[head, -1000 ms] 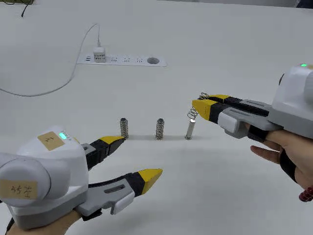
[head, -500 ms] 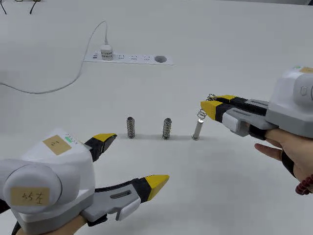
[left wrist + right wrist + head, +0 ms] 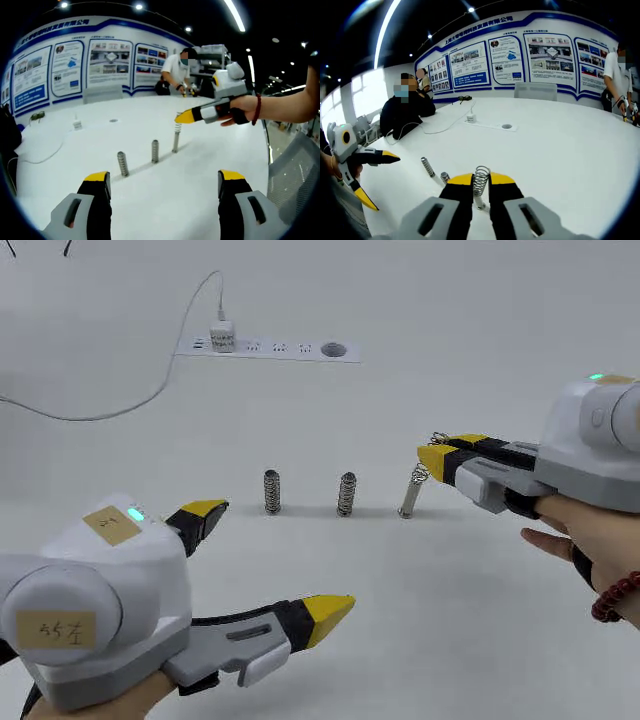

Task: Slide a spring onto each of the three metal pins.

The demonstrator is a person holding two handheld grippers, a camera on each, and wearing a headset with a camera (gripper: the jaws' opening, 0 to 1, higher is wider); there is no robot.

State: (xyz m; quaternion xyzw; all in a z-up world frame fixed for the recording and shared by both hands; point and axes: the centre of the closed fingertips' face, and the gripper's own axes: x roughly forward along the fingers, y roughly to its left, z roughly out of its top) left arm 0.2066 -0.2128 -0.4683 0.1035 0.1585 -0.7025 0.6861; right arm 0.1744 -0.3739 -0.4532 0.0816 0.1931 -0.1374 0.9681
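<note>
The third and last fitting is judged to be in hand, since the left pin (image 3: 272,492) and middle pin (image 3: 346,494) at frame centre are already sprung. The spring (image 3: 421,476) is pinched by the right gripper (image 3: 432,456). Its long axis is tilted and its lower end is set at the top of the leaning third pin (image 3: 407,502), right of centre. Straightening and a downward push are called for. The left gripper (image 3: 270,558), lower left, is held spread and empty.

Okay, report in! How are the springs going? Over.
Left gripper open, idle. Right gripper shut on third spring, at the last pin's top. Two springs already on. Nothing blocking.
</note>
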